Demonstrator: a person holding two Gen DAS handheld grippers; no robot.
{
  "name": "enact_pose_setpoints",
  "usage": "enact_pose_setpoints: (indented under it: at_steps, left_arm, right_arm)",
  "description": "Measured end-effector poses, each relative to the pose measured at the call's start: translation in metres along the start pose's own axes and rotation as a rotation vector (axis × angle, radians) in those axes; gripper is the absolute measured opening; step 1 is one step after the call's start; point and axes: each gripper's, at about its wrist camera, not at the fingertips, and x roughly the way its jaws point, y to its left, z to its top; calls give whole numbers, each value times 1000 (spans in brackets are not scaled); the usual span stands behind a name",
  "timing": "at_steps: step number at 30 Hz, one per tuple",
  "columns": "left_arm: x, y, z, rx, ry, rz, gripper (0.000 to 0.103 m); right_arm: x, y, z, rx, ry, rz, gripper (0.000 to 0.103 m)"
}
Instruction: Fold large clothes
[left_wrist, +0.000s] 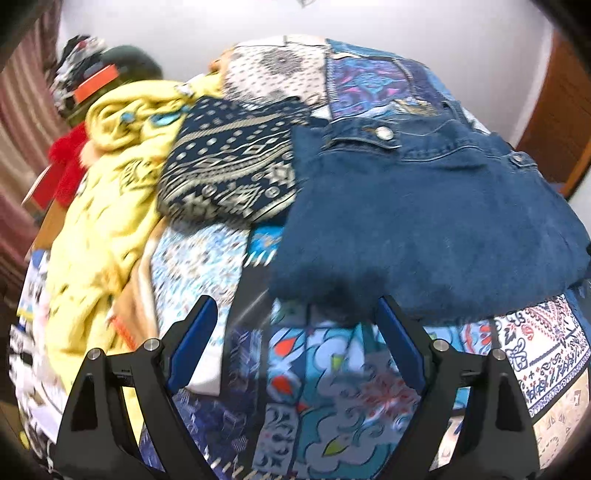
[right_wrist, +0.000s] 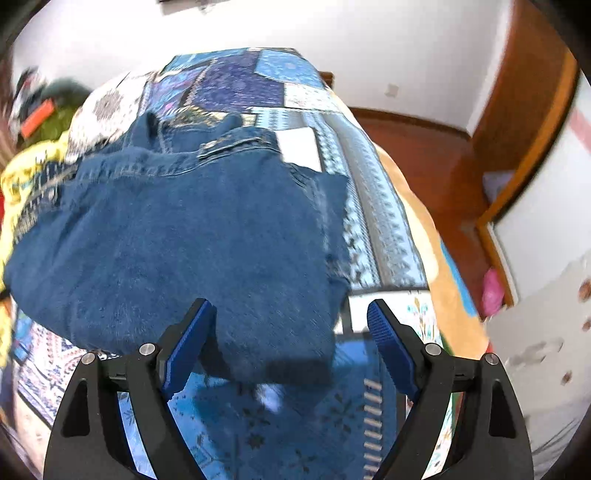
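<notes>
Both grippers (left_wrist: 297, 314) (right_wrist: 291, 317) agape, folded denim jacket (right_wrist: 177, 236)

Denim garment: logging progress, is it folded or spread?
Folded: the denim garment lies as a compact, layered rectangle on the patchwork bedspread.

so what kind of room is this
Most likely a bedroom. A patchwork quilt covers what looks like a bed, with a folded denim garment and other clothes such as a yellow garment piled on it, beside a wooden floor.
</notes>
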Motion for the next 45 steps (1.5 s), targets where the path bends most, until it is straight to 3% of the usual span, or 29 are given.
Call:
enact_pose_setpoints:
  at_steps: [5, 9, 14, 17, 21, 28, 32, 36, 40, 43, 45]
  left_arm:
    - [-18, 12, -5, -103, -22, -100, 88]
    - [-25, 8, -3, -173, -8, -250, 88]
    - [-9, -8, -2, -267, 50, -444, 88]
    - [4, -18, -2, -275, 69, -528, 88]
    - [22, -22, -2, -320, 100, -591, 88]
    - [59, -4, 8, -527, 84, -709, 87]
    - [80, 3, 15, -619, 59, -733, 85]
    - [95, 3, 26, -683, 40, -670, 69]
    - [105, 9, 28, -796, 9, -624, 44]
    - [89, 8, 32, -782, -24, -604, 30]
    - [68, 13, 37, -745, -67, -609, 26]
  right_arm:
    - [-10, -1, -5, 37, 29, 13, 84]
    - [-27, 16, -2, -29, -32, 0, 84]
    - [-35, 44, 8, -66, -76, 79, 84]
    - [-30, 61, 9, -93, -70, 98, 84]
    - [-20, 83, 7, -123, -57, 142, 84]
    - [3, 105, 4, -167, -6, 137, 84]
    - [10, 106, 3, -171, 7, 137, 84]
    - [11, 106, 2, -179, 10, 118, 84]
    - [9, 108, 2, -187, 18, 114, 84]
    - [4, 112, 1, -206, 21, 115, 84]
    - [-3, 115, 1, -232, 8, 122, 84]
